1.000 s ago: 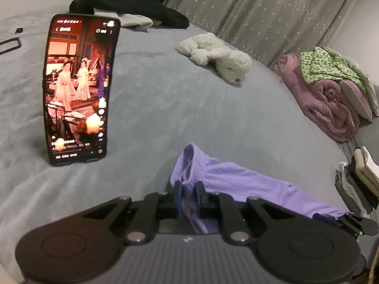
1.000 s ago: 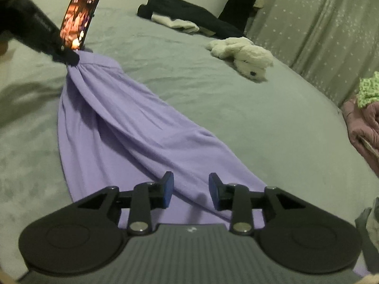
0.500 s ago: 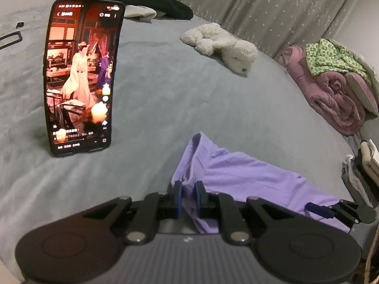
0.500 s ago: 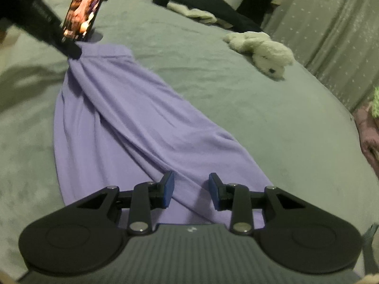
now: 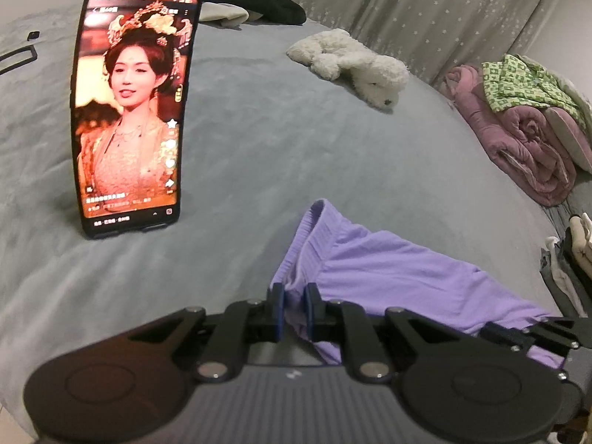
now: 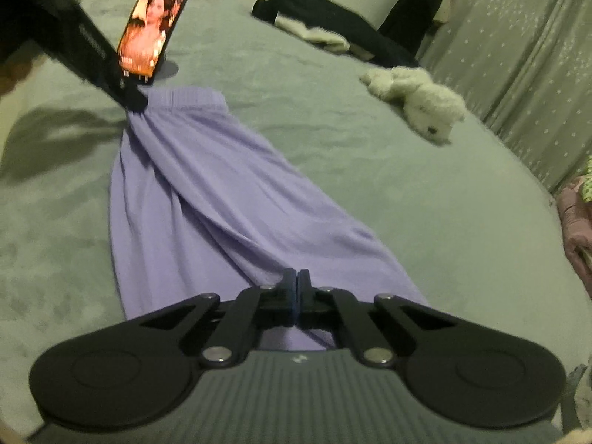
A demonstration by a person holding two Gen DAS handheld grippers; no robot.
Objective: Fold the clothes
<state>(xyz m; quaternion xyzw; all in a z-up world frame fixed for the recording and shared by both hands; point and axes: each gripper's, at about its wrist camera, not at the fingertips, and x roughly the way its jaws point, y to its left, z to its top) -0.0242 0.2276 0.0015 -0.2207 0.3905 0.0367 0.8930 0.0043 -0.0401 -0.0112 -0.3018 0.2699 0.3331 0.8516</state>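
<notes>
The garment point(image 5: 388, 273) was plain lilac on a grey bed point(image 5: 259, 155). The plush toy point(image 5: 355, 63) was white, the rolled quilt point(image 5: 518, 137) mauve, the cloth point(image 5: 518, 81) atop it green-and-white checked, the curtain point(image 5: 425, 3) grey with pale stars.

Left claw point(image 5: 295, 305) pinched nearly closed; right claw point(image 6: 295, 296) fully closed.
</notes>
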